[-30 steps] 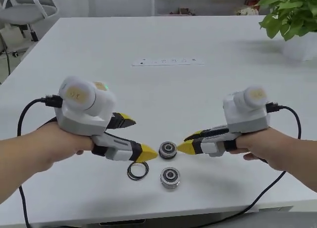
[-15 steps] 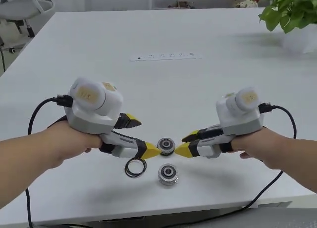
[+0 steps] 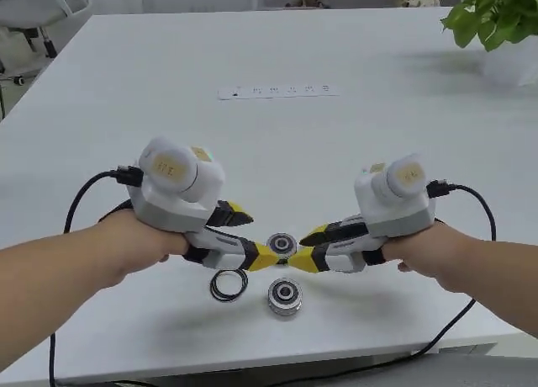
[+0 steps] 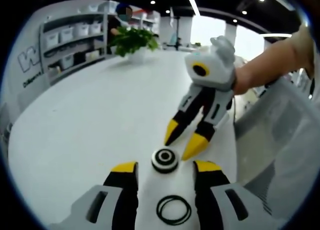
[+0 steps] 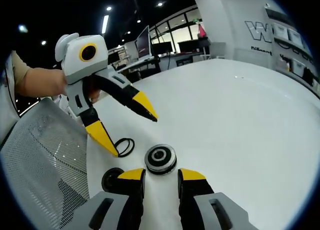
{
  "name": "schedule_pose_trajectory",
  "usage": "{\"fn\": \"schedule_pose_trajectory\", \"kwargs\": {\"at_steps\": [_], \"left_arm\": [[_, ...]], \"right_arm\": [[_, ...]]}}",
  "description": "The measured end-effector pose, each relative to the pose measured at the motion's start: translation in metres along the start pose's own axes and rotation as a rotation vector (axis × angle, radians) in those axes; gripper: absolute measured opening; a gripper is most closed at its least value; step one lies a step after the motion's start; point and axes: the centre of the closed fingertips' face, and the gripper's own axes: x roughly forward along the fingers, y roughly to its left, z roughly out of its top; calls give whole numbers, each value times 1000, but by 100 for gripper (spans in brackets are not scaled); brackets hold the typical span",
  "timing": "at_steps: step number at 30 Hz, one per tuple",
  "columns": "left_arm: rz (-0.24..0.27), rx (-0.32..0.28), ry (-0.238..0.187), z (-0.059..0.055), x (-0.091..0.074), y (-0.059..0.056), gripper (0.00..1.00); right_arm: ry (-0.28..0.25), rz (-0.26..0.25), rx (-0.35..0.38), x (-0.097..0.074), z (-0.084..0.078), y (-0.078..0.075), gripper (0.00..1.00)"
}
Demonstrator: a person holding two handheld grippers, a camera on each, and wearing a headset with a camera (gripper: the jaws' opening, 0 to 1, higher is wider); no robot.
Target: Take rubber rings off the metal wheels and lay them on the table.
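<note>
In the head view the lower jaws of the left gripper [image 3: 250, 234] and the right gripper [image 3: 307, 246] crowd the far wheel [image 3: 282, 245] from 9 and 3 o'clock. Whether either tip touches it cannot be told, nor whether its rim carries a ring. Both grippers have their jaws apart, the left widely, and neither is closed on anything. In the right gripper view the near wheel [image 5: 111, 179] is half hidden behind a jaw. In the head view it lies at 6 o'clock of the far wheel, apart from it. Loose rubber rings [image 3: 229, 284], seemingly two overlapping, lie flat at 9 o'clock of the near wheel. All of these sit near the front edge of the table [image 3: 378, 67]. Bare top stretches toward 12 o'clock up to the power strip [image 3: 277, 91]. A potted plant [image 3: 496, 17], cut off by the frame, stands at 2 o'clock.
</note>
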Motion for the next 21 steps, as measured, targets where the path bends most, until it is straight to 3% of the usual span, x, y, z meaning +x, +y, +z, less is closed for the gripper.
{"fn": "schedule_pose_trajectory", "kwargs": {"at_steps": [21], "left_arm": [[-37, 1, 16, -1, 29, 0, 28]], "right_arm": [[-18, 1, -39, 5, 0, 0, 19]]}}
